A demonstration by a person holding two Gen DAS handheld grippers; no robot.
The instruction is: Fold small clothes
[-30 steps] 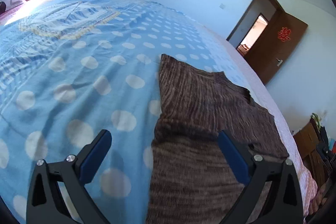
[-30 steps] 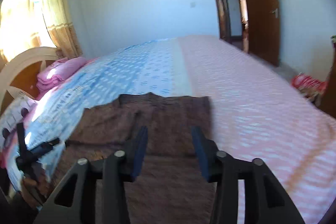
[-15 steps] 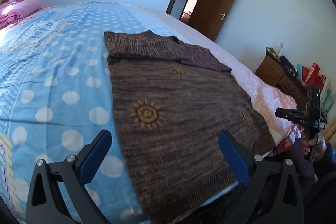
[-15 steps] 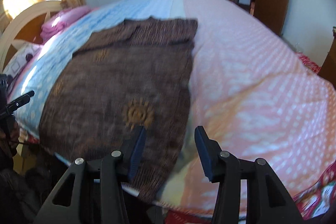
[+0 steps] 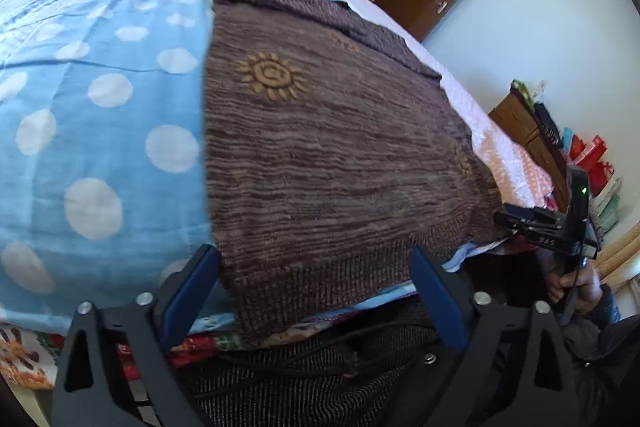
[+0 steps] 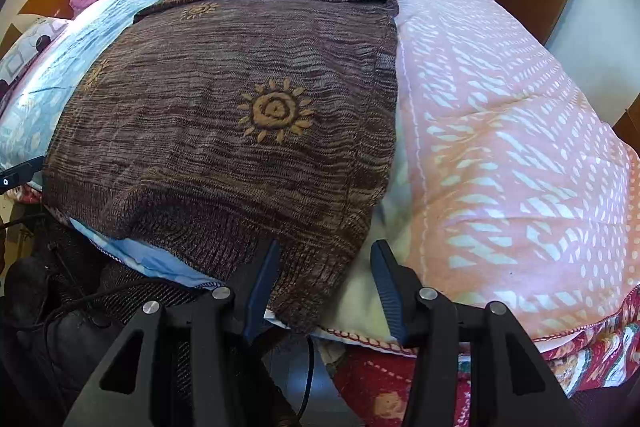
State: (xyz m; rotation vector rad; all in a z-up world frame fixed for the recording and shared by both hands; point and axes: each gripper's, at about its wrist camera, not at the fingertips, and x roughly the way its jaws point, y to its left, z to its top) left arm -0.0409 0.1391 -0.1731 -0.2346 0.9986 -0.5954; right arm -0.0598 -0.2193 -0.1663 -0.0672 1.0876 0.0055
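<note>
Sweater [image 6: 224, 115] is laid flat on the bed [image 6: 500, 131], hem at lower frame. Left tool [image 5: 316, 291] (jaws just narrowed slightly) and right tool [image 6: 324, 283] are held apart, nothing clamped; hem corners are to be gripped next.

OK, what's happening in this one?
A person holding a gripper in each hand is about to fold a brown knit sweater spread flat on a bed, its hem at the near edge. The left gripper and the right gripper each hang open over a bottom corner of the hem, one at each side. The left jaws have just narrowed slightly. Neither grips the fabric yet, and its sleeves look already folded in.
</note>
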